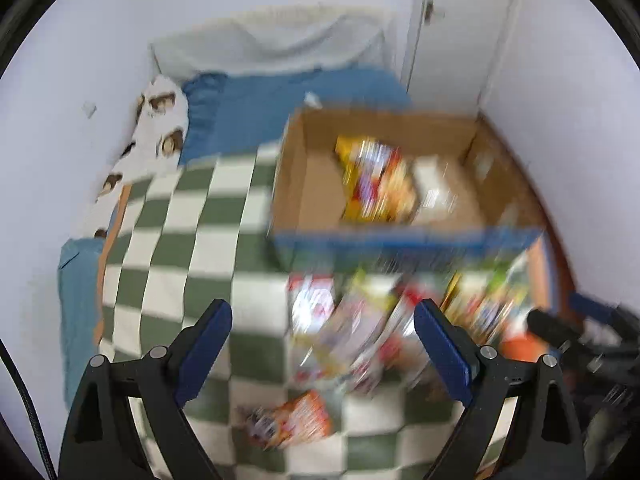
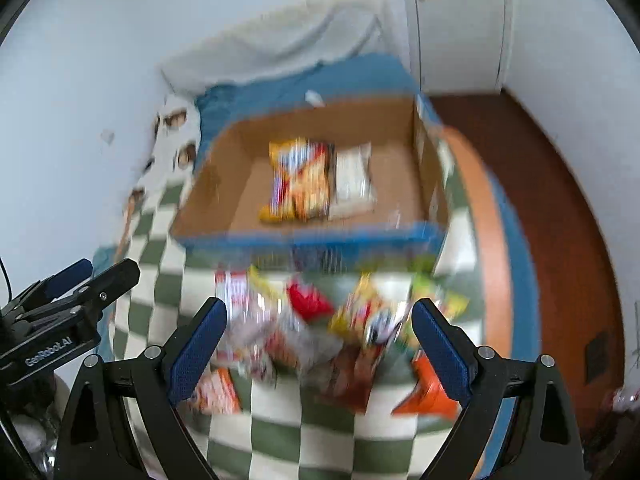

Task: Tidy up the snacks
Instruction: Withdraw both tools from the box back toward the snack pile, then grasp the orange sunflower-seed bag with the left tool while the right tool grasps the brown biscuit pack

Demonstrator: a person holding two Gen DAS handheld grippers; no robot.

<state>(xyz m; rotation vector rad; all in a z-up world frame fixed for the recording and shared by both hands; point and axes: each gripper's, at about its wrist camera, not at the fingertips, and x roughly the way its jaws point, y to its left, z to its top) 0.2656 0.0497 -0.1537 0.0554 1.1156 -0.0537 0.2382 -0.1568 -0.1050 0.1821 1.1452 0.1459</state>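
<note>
Two packets already lie in the box (image 2: 424,168); the snacks (image 2: 320,332) sit piled just before it. Both the left gripper (image 1: 322,344) and right gripper (image 2: 318,340) hang wide open, empty. Next, seemingly: lower onto one packet and close.

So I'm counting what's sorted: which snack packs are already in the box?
Two: the yellow-orange pack and the white pack beside it in the cardboard box. The rest lie on the checked blanket.

Both wrist views look steeply down over the checkered blanket (image 1: 192,240) toward the cardboard box (image 2: 224,216), the left from its left, sharing box and snack pile (image 2: 320,320).
</note>
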